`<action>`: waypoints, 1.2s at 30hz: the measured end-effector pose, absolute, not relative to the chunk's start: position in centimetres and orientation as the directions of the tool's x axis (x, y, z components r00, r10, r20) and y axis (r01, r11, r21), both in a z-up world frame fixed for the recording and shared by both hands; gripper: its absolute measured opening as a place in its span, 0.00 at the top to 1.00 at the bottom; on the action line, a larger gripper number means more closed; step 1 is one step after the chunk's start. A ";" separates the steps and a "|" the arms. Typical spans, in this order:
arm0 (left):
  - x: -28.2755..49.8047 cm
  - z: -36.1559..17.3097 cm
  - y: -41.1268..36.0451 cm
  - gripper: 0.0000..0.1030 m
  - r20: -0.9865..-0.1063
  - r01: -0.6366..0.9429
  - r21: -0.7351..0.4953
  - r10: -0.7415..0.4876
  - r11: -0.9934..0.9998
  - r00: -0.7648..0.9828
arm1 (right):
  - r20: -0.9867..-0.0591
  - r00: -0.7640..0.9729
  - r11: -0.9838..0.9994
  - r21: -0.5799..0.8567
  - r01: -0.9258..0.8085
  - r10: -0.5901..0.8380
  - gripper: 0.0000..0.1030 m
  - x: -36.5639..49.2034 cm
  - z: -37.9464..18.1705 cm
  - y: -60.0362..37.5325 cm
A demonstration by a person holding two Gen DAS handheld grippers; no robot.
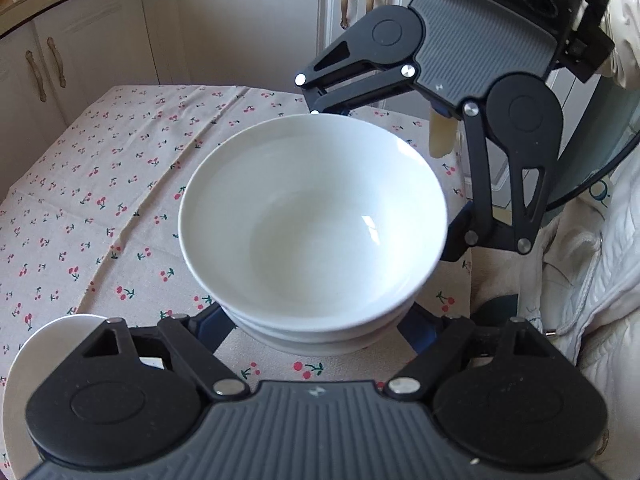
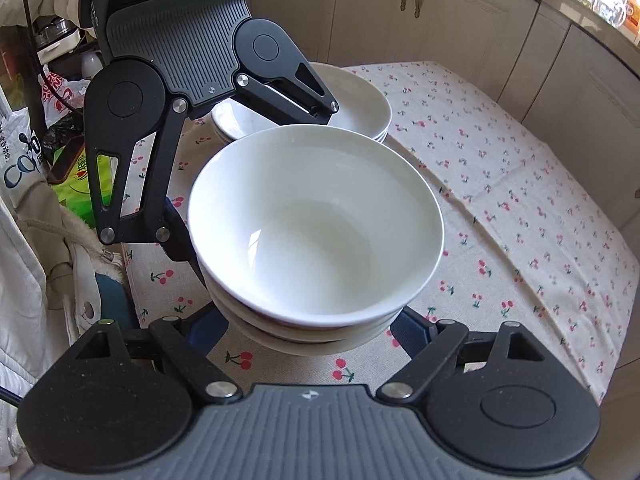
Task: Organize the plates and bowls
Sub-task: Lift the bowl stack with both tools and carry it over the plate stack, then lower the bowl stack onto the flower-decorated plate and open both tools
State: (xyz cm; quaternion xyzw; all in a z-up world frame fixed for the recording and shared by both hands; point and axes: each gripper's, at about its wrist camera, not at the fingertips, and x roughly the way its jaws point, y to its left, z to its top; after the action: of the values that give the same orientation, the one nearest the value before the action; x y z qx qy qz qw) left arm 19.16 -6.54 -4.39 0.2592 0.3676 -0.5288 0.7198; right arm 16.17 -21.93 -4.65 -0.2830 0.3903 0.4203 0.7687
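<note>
Tools hold a stack from two sides. The left tool (image 1: pixel 316 328) is partly open. Its two blue fingers (image 1: pixel 212 320) press on the low sides of the stack of bowls (image 1: pixel 312 216), one finger on each side. The right tool (image 2: pixel 308 332) is open a bit wider. Its fingers (image 2: pixel 408 330) press on the same stack from another side. So both tools grip the bowls at once.

The bowls are white and deep, and they sit one inside the other. The top one has nothing in it. I cannot tell if the stack rests on the counter (image 1: pixel 100 200) or is just above it. The stack is near the counter edge beside a white coat (image 1: pixel 592 280).

A cloth (image 2: pixel 520 180) with small red cherries covers the counter. A pile of dishes (image 2: pixel 360 96), white and shallow, sits just beside the bowls, near the same edge. Pale cupboards (image 1: pixel 240 20) stand past the far edge of the counter.
</note>
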 end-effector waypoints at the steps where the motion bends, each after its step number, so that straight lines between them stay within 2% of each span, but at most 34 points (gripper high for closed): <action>1: 19.1 -4.0 -6.2 0.16 -0.798 0.950 -0.009 -0.575 0.311 0.181 | -0.835 0.348 0.481 -0.117 -0.869 0.425 0.12 16.2 -4.2 -21.7; 8: 18.7 -1.7 -3.0 0.16 -0.768 0.925 0.053 -0.576 0.377 0.279 | -0.815 0.382 0.418 -0.192 -0.888 0.436 0.12 16.9 -1.7 -18.9; 17: 19.6 -0.4 2.5 0.16 -0.754 0.854 0.128 -0.509 0.505 0.414 | -0.795 0.367 0.304 -0.240 -0.922 0.484 0.12 20.4 -0.9 -12.9; 24: 20.8 -1.5 5.5 0.16 -0.768 0.820 0.126 -0.469 0.558 0.437 | -0.806 0.328 0.245 -0.233 -0.941 0.493 0.12 23.1 -2.2 -9.1; 36: 23.3 -3.6 7.9 0.16 -0.777 0.815 0.074 -0.480 0.575 0.409 | -0.840 0.282 0.240 -0.188 -0.953 0.464 0.12 25.4 -4.1 -6.8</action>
State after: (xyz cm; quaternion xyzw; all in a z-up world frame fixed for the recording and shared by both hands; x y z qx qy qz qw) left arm 23.30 7.92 -3.65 0.2281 0.3676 -0.4007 0.8077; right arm 25.36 -6.78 -4.14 -0.3651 0.3346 0.4969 0.7127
